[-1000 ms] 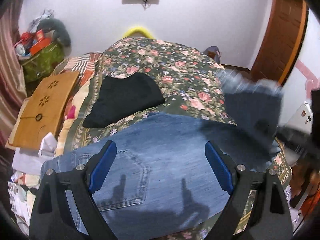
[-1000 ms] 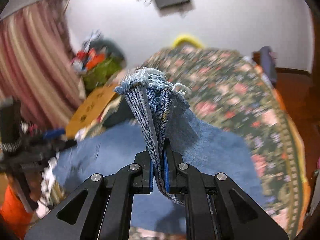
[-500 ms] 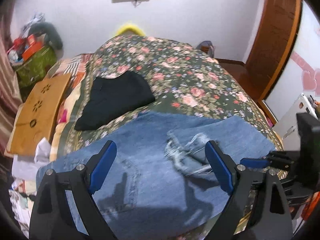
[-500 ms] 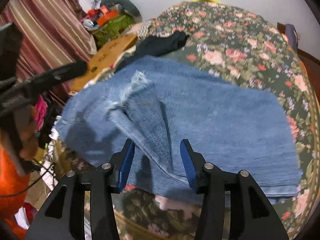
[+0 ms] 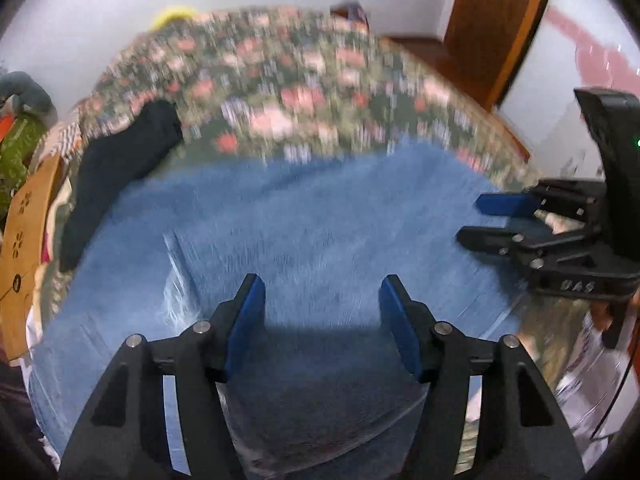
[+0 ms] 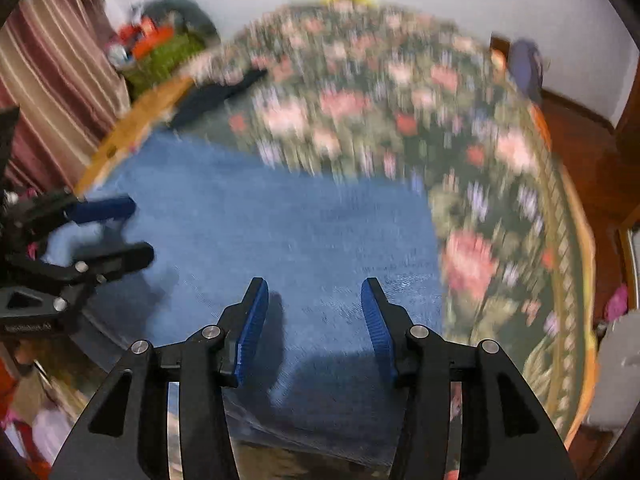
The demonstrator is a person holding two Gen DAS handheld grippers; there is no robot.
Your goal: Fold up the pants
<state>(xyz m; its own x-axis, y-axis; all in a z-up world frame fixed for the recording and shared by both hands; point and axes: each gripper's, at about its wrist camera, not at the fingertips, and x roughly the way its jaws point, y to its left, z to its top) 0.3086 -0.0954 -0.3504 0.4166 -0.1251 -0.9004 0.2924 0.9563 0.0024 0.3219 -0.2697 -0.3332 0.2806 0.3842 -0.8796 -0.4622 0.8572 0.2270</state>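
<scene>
Blue jeans (image 5: 320,220) lie folded across the near end of a floral bedspread (image 5: 280,92), blurred by motion. My left gripper (image 5: 322,320) points down over the denim's near edge. Its jaws are closing, with only flat denim under the gap and nothing pinched. In the right wrist view the jeans (image 6: 280,220) fill the middle, and my right gripper (image 6: 314,320) stands open just above their near edge, holding nothing. The right gripper (image 5: 504,220) also shows at the right of the left wrist view. The left gripper (image 6: 116,228) shows at the left of the right wrist view.
A black folded garment (image 5: 120,168) lies on the bedspread beyond the jeans at the left. A wooden lap table (image 5: 24,240) leans at the bed's left side, with a green bag (image 6: 160,56) and a striped curtain (image 6: 52,60) behind it. A brown door (image 5: 492,20) stands at the right.
The right gripper opened and let go of the frayed leg end, which dropped flat onto the jeans. Both grippers sank toward the denim's near edge. The left jaws narrowed.
</scene>
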